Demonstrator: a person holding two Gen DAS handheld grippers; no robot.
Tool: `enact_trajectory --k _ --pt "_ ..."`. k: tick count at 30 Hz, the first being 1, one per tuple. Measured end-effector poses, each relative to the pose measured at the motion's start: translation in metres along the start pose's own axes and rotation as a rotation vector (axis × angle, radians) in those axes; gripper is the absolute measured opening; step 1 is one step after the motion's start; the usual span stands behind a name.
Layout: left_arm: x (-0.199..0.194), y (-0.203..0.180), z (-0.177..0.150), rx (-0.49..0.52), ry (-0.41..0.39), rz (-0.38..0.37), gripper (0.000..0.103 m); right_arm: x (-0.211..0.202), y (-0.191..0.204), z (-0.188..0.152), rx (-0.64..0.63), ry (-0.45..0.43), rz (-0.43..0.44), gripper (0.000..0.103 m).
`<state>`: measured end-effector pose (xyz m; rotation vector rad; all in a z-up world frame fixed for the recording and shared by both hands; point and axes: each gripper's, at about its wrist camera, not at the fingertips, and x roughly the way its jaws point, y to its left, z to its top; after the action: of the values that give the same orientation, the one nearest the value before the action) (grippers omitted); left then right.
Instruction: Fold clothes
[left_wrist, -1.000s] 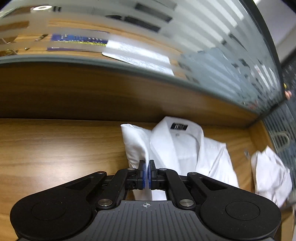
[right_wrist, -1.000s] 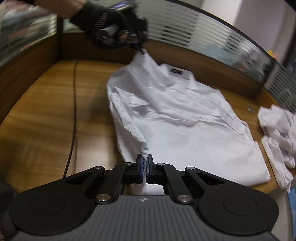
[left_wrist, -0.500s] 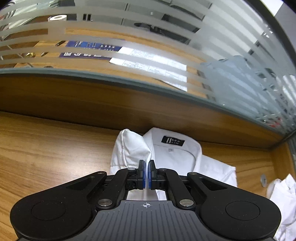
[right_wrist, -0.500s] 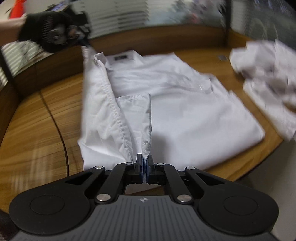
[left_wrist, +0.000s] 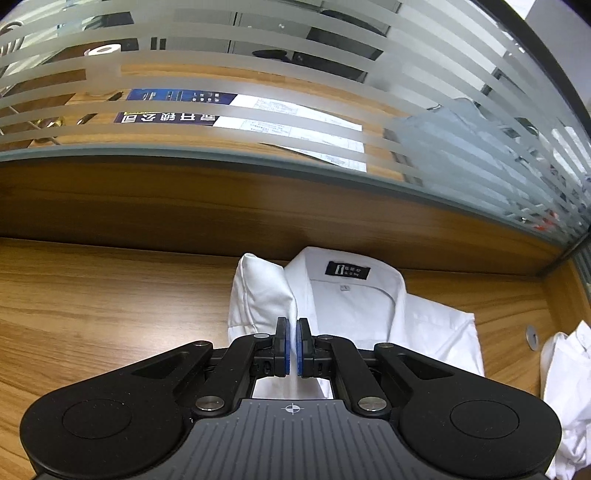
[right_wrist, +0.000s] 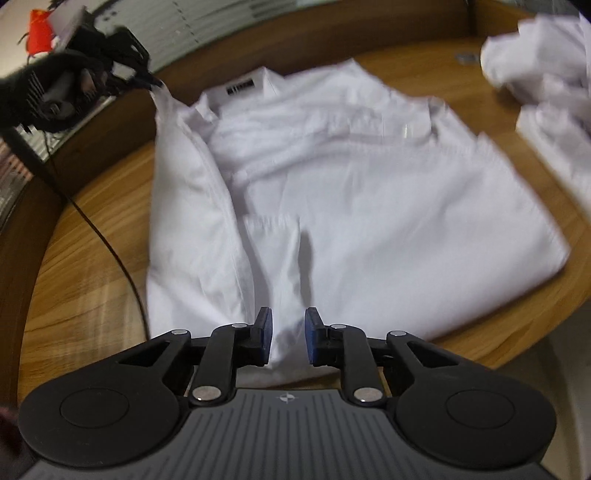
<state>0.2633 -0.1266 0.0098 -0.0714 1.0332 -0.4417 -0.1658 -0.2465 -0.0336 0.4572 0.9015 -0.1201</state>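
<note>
A white collared shirt (right_wrist: 369, 192) lies on the wooden table (right_wrist: 85, 266), its black neck label (left_wrist: 347, 268) toward the back wall. Its left side is folded inward over the body. My left gripper (left_wrist: 291, 347) is shut on a fold of the shirt (left_wrist: 266, 291) near the shoulder; in the right wrist view that left gripper (right_wrist: 151, 79) holds this corner slightly lifted, in a black-gloved hand. My right gripper (right_wrist: 288, 339) is at the shirt's lower edge, its jaws opening. White cloth lies between the pads, which stand apart from it.
A crumpled pile of white clothes (right_wrist: 546, 74) lies at the table's right (left_wrist: 565, 387). A wooden back panel (left_wrist: 258, 206) topped by striped frosted glass (left_wrist: 295, 92) walls the far side. A thin black cable (right_wrist: 107, 240) crosses the table on the left. The table's front edge curves near the shirt's hem.
My right gripper carried the shirt's left edge inward over the body, then its jaws came apart and released the cloth. My left gripper shifted a little, still gripping the shoulder fold.
</note>
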Motion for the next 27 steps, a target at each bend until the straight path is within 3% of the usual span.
enact_trajectory --k 5,10,14,18,21,27 --pt "-0.005 0.000 0.001 0.037 0.010 -0.054 0.005 -0.019 -0.002 0.055 -0.025 -0.046 0.057 0.023" --pt "-0.010 -0.003 0.002 0.085 0.021 -0.062 0.005 0.009 -0.007 0.129 -0.096 -0.050 0.164 0.023" --pt "-0.014 0.002 0.001 0.044 0.032 -0.074 0.005 0.061 -0.004 0.188 -0.150 -0.003 0.304 0.021" --pt "-0.017 0.009 0.001 -0.014 0.045 -0.075 0.005 0.121 0.020 0.233 -0.283 0.065 0.418 0.017" --pt "-0.018 0.019 0.003 -0.052 0.055 -0.061 0.005 0.173 0.039 0.254 -0.411 0.150 0.471 0.017" --pt "-0.015 0.029 0.009 -0.089 0.083 -0.048 0.005 0.241 0.074 0.262 -0.599 0.253 0.561 0.013"
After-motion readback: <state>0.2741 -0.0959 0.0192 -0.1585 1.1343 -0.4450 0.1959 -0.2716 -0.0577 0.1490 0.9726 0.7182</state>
